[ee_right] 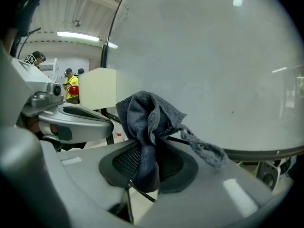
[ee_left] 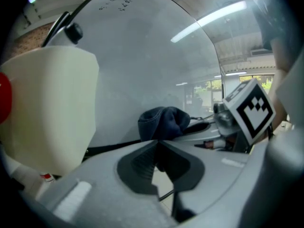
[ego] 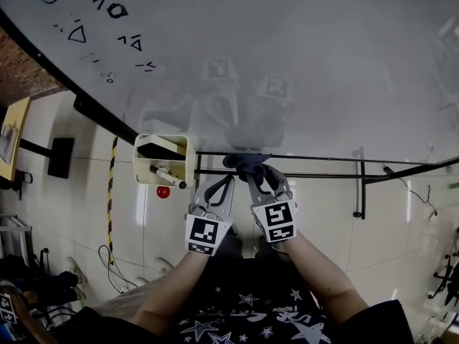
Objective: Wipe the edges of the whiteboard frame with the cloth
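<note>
Clamped on the dark blue cloth [ee_right: 148, 122] – that is how the right gripper [ee_right: 150, 163] reads in its own view. The fabric bunches up out of the pads, and a frayed strand trails off to the right. The left gripper's [ee_left: 157, 148] jaws are closed tip to tip with nothing between them, and the cloth [ee_left: 164, 120] sits just beyond them.

From the head view, both grippers point at the bottom edge of the whiteboard frame [ego: 323, 156]. The left gripper [ego: 221, 183] and right gripper [ego: 264, 176] are side by side, and the cloth [ego: 247, 163] sits right at that black edge.

To the right the edge runs bare as far as an upright black bar [ego: 362, 185]. To the left there is little room – a cream tray [ego: 163, 160] holding markers hangs on the frame just beside the left gripper, with a red round thing [ego: 163, 191] under it. The frame's left edge [ego: 64, 77] climbs away diagonally past the tray.

Only the head view shows the marker scribbles [ego: 107, 9] at the board's upper left and the tiled floor [ego: 401, 213] below. The right gripper view shows the board face [ee_right: 213, 56] close behind the cloth, the frame's lower edge [ee_right: 266, 151], and people [ee_right: 71, 87] far off in the room. The left gripper view adds the right gripper's marker cube [ee_left: 249, 110] and the tray [ee_left: 52, 108] looming large at the left.
</note>
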{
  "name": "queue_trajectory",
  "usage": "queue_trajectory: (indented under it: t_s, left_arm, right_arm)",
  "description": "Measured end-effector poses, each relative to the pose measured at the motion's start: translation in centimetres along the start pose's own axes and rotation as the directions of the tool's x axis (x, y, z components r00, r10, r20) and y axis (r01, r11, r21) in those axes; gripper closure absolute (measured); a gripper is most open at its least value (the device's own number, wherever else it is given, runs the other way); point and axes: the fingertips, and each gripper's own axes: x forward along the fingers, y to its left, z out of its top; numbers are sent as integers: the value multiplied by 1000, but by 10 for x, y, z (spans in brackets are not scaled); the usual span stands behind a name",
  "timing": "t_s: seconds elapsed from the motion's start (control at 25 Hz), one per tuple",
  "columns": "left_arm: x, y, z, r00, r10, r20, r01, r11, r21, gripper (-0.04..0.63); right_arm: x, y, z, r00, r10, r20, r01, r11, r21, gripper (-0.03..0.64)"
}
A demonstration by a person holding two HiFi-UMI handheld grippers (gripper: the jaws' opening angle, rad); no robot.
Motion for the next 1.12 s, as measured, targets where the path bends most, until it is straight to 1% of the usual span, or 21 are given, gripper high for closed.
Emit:
queue_trajectory:
  t_s: [0.2, 0.32, 0.48, 0.6, 0.68, 0.76, 1.0, 1.12]
  left_arm:
    - [3, -18, 26, 998, -16, 53, 16, 1000, 9, 592]
    - [-2, -25, 47, 996, -7, 93, 5, 1000, 13, 592]
    - [-18, -28, 84, 985, 19, 169, -27, 999, 46, 592]
    - [-27, -30, 102, 980, 28, 199, -43, 997, 71, 592]
    - [-30, -33, 110, 980, 26, 200, -43, 996, 82, 592]
    - [-31, -37, 115, 983, 25, 181, -41, 995, 87, 592]
    - [-29, -40, 118, 983, 34, 180, -52, 994, 95, 592]
    - [-29, -38, 114, 980, 39, 193, -60, 993, 102, 592]
  right_arm:
    - [-38, -11, 29, 998, 19, 63, -17, 999, -37, 529]
    - [-60, -12, 47, 994, 49, 97, -43, 997, -57, 529]
    - [-88, -2, 79, 978, 121, 170, -107, 990, -92, 532]
    - [-106, 1, 102, 963, 159, 217, -138, 984, -110, 536]
    - [-113, 2, 111, 955, 181, 234, -157, 981, -117, 538]
    - [-116, 0, 114, 952, 192, 239, -166, 978, -127, 540]
    - [-117, -7, 110, 955, 193, 226, -172, 979, -107, 540]
    - [-116, -9, 107, 957, 191, 220, -170, 979, -110, 541]
